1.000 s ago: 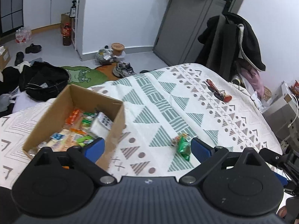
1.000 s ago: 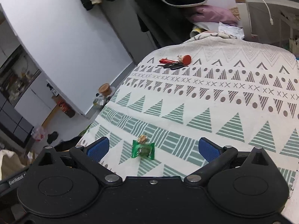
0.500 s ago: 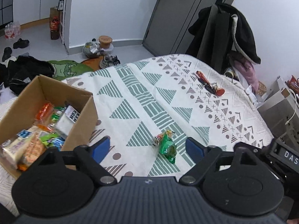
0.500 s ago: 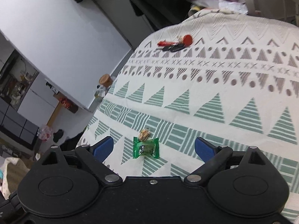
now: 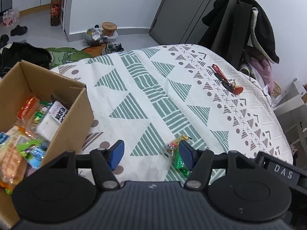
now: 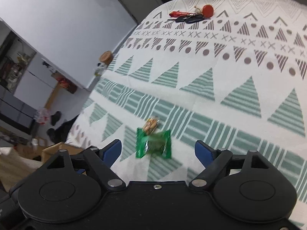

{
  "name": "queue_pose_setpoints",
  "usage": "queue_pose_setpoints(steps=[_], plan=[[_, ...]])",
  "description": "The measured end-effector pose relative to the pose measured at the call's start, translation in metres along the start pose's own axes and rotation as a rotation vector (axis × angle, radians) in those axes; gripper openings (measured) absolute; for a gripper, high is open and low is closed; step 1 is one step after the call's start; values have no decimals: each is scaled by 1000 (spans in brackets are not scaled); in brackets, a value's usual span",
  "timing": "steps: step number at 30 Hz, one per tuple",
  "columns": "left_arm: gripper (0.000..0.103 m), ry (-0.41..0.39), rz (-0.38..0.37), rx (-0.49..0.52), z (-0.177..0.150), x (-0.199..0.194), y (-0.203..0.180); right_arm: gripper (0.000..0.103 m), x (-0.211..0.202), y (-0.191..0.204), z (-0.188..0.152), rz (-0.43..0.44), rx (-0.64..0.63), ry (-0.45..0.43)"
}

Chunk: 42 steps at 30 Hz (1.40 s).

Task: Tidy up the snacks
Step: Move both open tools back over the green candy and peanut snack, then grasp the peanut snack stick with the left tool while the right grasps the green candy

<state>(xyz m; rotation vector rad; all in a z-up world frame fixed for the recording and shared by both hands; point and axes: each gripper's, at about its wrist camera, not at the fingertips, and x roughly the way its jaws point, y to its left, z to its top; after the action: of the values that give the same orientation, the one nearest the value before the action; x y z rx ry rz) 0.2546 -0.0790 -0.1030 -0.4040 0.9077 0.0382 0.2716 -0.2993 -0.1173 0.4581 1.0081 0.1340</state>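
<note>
A green wrapped snack (image 6: 153, 143) lies on the patterned cloth (image 6: 230, 76), with a small clear-wrapped snack (image 6: 151, 125) touching its far edge. My right gripper (image 6: 158, 151) is open, and the green snack lies between its blue pads. In the left wrist view the green snack (image 5: 179, 163) and the small snack (image 5: 173, 145) sit just left of the right pad, partly hidden by it. My left gripper (image 5: 150, 152) is open with nothing held. The cardboard box (image 5: 76, 103) at the left holds several snack packets (image 5: 28, 130).
A bunch of keys with a red tag (image 5: 228, 81) lies far on the cloth, also the keys (image 6: 191, 16) in the right wrist view. A chair with dark coats (image 5: 247, 28) stands behind the table. Bags and shoes (image 5: 21, 55) litter the floor at left.
Both grippers have moved closer to the two snacks on the cloth. The left gripper swung right, so the box slid to the view's left edge. Both stay open.
</note>
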Motion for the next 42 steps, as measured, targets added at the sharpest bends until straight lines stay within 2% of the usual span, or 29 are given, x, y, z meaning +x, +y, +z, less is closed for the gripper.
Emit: queue_pose_setpoints(steps=[4,11,16,17,20,24,33,40,42], plan=[[54,22,-6,-24,1,18,6,82,16,1,10,-3,7,12],[52,41,-21,-46,5,45,13,81,47,6,12,-23,-9,61],[49,34,-23,-18,8,54,14,79,60,8,10,-34,-9,86],[49,39,-25,-17,8,56,15,74,62,8,10,-35,-12,87],[49,42,-39,-44,9,62,16,44,72,3,6,-38,-1,139],[49,53,-65,-33,6,68,9,34,69,2,4,-19,-11,116],[49,70,-89,6,0,77,-7,32,47,-31,15,-86,121,52],[49,78,-94,73,-8,89,-24,32,38,-39,17,-127,149,19],[49,85,-99,88,-11,93,-27,32,36,-40,18,-169,137,1]])
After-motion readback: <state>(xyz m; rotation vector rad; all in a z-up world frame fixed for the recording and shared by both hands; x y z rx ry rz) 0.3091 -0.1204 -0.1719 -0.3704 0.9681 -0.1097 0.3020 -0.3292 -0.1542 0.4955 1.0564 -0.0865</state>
